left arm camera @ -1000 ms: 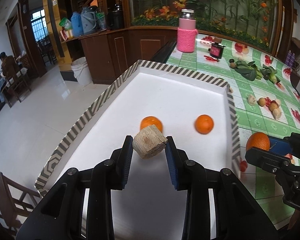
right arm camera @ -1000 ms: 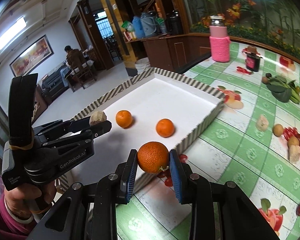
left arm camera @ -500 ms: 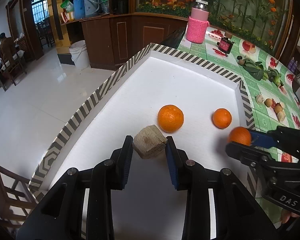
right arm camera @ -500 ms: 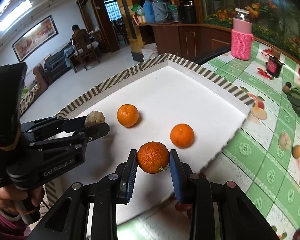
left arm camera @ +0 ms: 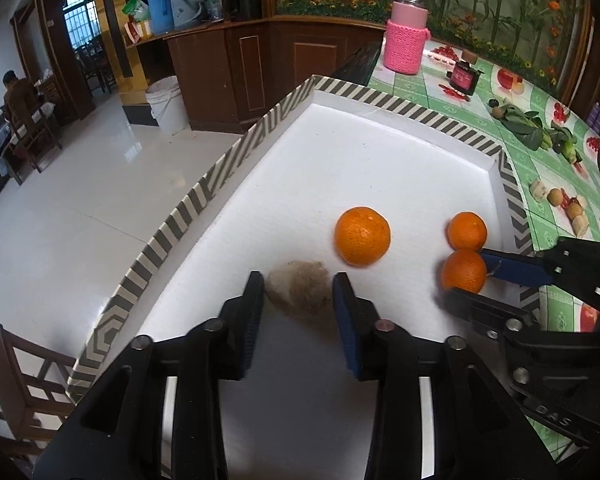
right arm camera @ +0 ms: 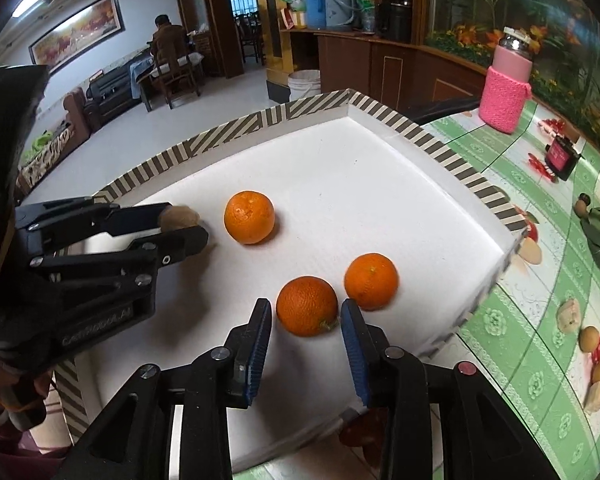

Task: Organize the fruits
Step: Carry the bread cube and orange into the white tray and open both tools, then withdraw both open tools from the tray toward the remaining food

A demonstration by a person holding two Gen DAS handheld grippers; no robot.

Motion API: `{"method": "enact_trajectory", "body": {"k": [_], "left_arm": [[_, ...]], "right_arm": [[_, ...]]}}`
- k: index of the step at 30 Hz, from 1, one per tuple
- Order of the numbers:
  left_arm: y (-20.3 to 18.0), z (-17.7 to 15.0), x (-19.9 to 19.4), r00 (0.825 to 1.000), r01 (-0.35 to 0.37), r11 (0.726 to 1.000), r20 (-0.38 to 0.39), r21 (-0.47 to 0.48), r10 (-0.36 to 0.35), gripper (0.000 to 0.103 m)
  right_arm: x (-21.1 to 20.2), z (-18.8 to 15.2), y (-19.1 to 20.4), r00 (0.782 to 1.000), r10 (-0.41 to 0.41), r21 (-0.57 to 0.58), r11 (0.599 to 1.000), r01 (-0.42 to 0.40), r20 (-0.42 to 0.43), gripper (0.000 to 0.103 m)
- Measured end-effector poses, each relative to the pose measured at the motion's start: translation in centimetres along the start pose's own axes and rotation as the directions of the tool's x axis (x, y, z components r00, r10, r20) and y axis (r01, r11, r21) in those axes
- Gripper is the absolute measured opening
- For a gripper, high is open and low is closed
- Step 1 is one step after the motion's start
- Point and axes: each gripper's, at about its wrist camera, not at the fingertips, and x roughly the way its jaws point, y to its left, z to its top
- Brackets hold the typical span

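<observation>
With both jaws just opened, the left hand-held gripper (left arm camera: 298,294) releases the brown fruit (left arm camera: 300,290) and the right hand-held gripper (right arm camera: 306,316) the orange (right arm camera: 307,306) onto the tray (right arm camera: 380,184); next, withdraw both clear.

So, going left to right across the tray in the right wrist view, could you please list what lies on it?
Brown lump → lone orange → orange between the right gripper's fingers → orange beside it.

Three oranges (right arm camera: 249,217) in the tray (right arm camera: 452,160); jar (right arm camera: 505,96) behind it on the table (right arm camera: 540,360).
</observation>
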Motion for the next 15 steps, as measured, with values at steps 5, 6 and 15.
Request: {"method": "enact_trajectory", "body": {"k": [5,6,15], "left_arm": [[0.3,0.2,-0.6,1.000,0.002,1.000,0.026,-0.023,-0.001,0.061],[0.3,0.3,-0.8,0.999,-0.002,1.000,0.032,-0.025,0.003,0.061],[-2.7,0.4,-3.3,0.994,0.033,0.999,0.104,0.005,-0.033,0.061]], "right_arm": [[-2.2,-1.1,-0.7,0.999,0.014,0.042,0.999,-0.015,0.038,0.036],[-2.6,-1.2,-0.8,0.999,0.014,0.045,0.999,-0.016,0.046,0.036],[-7.5,-4.2,-3.0,0.989,-0.002,0.151,0.988,-0.021,0.147,0.036]]}}
